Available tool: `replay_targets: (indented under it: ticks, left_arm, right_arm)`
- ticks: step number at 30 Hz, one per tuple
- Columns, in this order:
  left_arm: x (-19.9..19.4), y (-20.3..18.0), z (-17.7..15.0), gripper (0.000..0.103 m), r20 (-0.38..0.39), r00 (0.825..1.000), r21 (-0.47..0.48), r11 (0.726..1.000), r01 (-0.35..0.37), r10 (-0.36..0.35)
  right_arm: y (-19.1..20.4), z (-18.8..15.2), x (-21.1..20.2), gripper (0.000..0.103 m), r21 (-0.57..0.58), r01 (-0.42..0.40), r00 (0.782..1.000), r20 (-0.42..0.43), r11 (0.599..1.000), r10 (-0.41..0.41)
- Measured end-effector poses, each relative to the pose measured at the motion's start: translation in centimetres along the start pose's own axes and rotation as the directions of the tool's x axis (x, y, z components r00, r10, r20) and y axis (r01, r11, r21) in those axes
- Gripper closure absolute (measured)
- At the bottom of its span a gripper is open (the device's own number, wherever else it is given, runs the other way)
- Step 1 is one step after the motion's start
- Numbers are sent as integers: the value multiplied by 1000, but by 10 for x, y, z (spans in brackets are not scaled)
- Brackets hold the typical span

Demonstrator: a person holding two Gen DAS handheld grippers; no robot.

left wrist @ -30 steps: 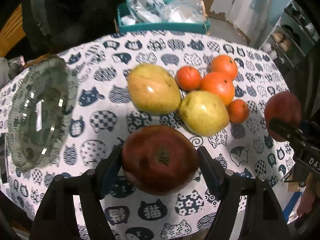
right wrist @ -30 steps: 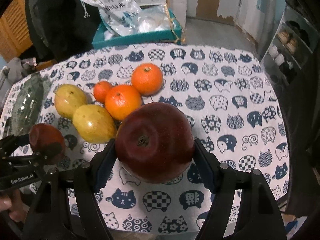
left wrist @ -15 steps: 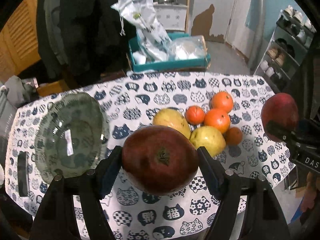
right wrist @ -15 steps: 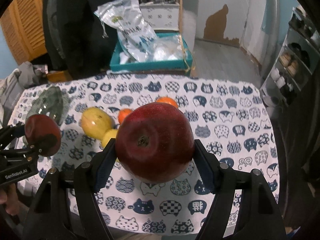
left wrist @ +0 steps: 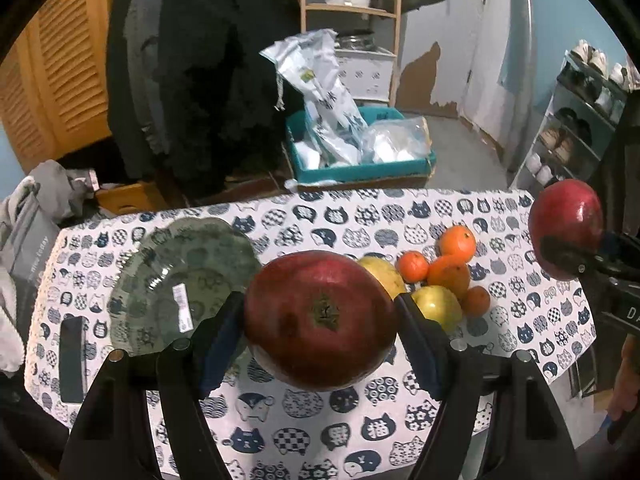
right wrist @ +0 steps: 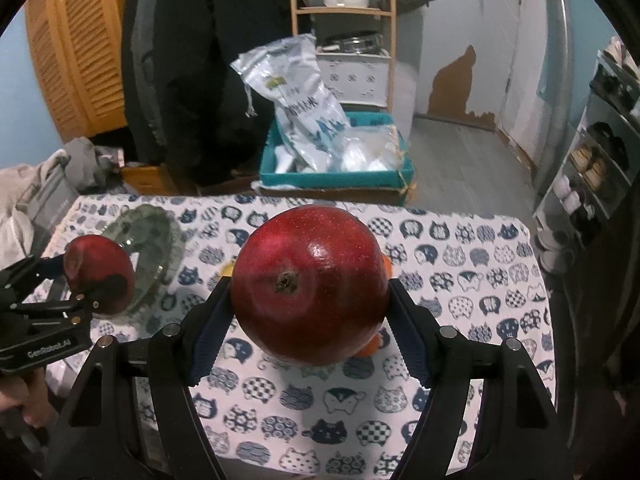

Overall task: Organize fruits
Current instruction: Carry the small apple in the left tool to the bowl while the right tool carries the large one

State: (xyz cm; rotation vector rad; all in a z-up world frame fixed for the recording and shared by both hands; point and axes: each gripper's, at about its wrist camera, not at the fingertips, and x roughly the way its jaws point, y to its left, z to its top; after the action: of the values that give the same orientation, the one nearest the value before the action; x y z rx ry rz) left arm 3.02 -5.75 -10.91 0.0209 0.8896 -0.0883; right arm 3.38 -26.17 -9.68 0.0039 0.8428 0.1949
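My left gripper (left wrist: 320,324) is shut on a dark red pomegranate (left wrist: 320,320), held high above the cat-print table (left wrist: 340,420). My right gripper (right wrist: 310,296) is shut on a second red pomegranate (right wrist: 308,284), also lifted; it shows at the right edge of the left wrist view (left wrist: 566,228). A green glass plate (left wrist: 180,284) lies on the table's left side. Two yellow-green pears (left wrist: 438,306) and several oranges (left wrist: 458,244) sit in a cluster right of centre, partly hidden by the held fruit.
A dark phone (left wrist: 72,360) lies near the table's left edge. Beyond the table stand a teal box with plastic bags (left wrist: 360,148), a wooden shelf (left wrist: 348,8) and hanging dark coats (left wrist: 208,60). A shoe rack (left wrist: 580,120) is at the right.
Both grippers have risen and pulled back from the table with their pomegranates; the table and fruit cluster look smaller and farther, and more of the room shows.
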Motion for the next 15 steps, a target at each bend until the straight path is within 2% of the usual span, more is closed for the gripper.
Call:
replay_targets:
  ticks: [15]
  left_arm:
    - [-11, 59, 9, 27, 38, 996, -61, 995, -84, 86]
  right_arm:
    - [51, 32, 10, 28, -38, -67, 997, 26, 997, 68]
